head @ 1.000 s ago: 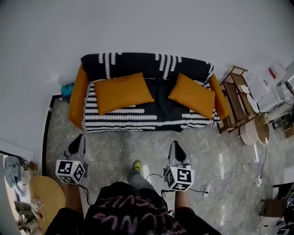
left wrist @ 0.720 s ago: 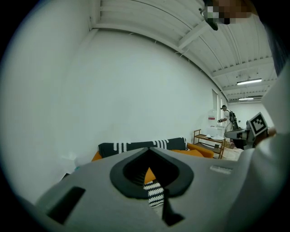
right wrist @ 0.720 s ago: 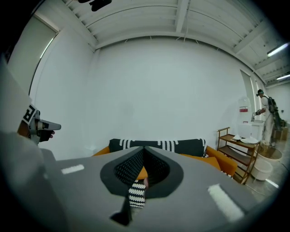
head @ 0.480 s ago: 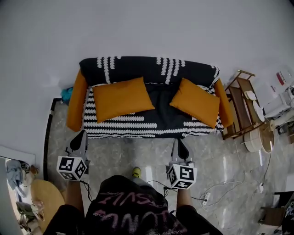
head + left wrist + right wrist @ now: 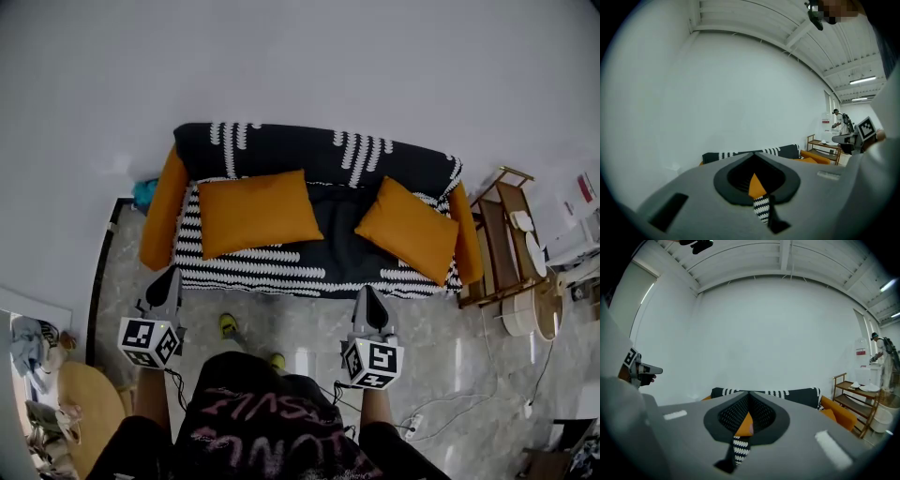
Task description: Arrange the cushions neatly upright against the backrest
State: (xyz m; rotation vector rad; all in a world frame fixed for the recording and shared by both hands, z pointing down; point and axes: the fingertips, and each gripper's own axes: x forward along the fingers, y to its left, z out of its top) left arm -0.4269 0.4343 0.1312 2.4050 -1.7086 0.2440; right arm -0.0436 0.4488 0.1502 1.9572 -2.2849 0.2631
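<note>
Short of the sofa [image 5: 309, 272], left gripper [image 5: 170, 277] and right gripper [image 5: 367, 295] hung clenched and empty; both needed opening before tipping left cushion [image 5: 258, 211] and right cushion [image 5: 412, 228] upright.

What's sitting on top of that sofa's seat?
Two orange cushions, a left cushion and a right cushion, on a black-and-white cover. Whatever lies beneath them is hidden.

Head view looks down on the sofa [image 5: 309, 150]; both gripper views face it.

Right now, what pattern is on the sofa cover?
The sofa cover is black with rows of short white dashes. It shows best in the head view.
</note>
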